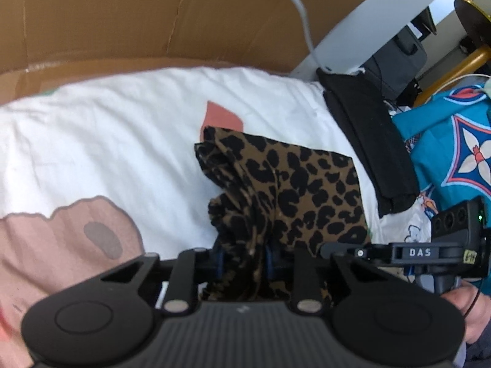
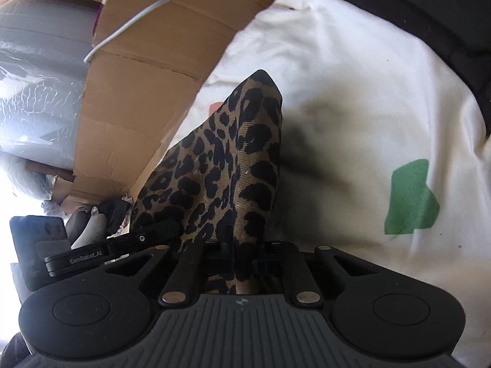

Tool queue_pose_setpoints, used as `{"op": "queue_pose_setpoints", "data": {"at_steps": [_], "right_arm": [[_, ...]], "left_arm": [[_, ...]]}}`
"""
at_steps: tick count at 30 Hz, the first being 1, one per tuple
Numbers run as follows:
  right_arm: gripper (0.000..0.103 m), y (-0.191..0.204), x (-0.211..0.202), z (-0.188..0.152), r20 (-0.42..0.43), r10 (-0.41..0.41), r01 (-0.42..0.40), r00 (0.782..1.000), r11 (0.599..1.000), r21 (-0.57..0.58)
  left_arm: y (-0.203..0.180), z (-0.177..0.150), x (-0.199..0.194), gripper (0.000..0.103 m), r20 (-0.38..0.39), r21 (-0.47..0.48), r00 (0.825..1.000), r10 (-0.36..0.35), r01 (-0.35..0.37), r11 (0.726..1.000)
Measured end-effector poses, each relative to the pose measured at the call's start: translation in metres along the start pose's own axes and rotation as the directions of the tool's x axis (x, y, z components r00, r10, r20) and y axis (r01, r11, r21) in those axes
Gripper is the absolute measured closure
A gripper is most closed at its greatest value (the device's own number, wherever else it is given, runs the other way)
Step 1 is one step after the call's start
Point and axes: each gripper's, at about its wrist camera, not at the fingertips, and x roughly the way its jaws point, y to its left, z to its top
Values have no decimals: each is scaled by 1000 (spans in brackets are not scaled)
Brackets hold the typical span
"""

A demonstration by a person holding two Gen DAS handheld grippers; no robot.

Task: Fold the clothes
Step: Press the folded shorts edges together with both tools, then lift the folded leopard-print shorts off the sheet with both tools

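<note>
A leopard-print garment (image 1: 294,190) lies partly folded on a white printed bedsheet (image 1: 122,141). My left gripper (image 1: 244,260) is shut on a bunched edge of it at the near side. In the right wrist view the same leopard-print garment (image 2: 227,168) rises in a stretched peak above the bedsheet (image 2: 353,92), and my right gripper (image 2: 242,260) is shut on its lower edge. The right gripper's body (image 1: 429,251) shows at the right edge of the left wrist view, level with the left one.
A folded black garment (image 1: 368,141) lies along the sheet's right side, next to a teal patterned cloth (image 1: 454,141). A cardboard sheet (image 1: 138,21) stands behind the bed with a white cable (image 1: 299,6) hanging across it. A hand (image 1: 472,309) holds the right gripper.
</note>
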Motion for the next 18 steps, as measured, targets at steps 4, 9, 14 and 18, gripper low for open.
{"op": "queue_pose_setpoints", "data": {"at_steps": [4,9,14,18], "right_arm": [[97,14,-10,-4,4,-6,6,1000,1000,-5],[97,47,-32,-3,-16,-22,21,1000,998,-66],[97,83,-60,7,2,-32,32,999,991,-132],[97,110,-83,13,28,-30,34,999,988,-153]], "left_arm": [[-11,-8,-13,80,15,-6,1000,26,-26,1000],[-32,-7,-48,80,52,8,997,55,-55,998],[-50,-6,-76,80,107,-35,991,77,-74,997],[-71,1,-104,80,143,-44,985,98,-92,995]]}}
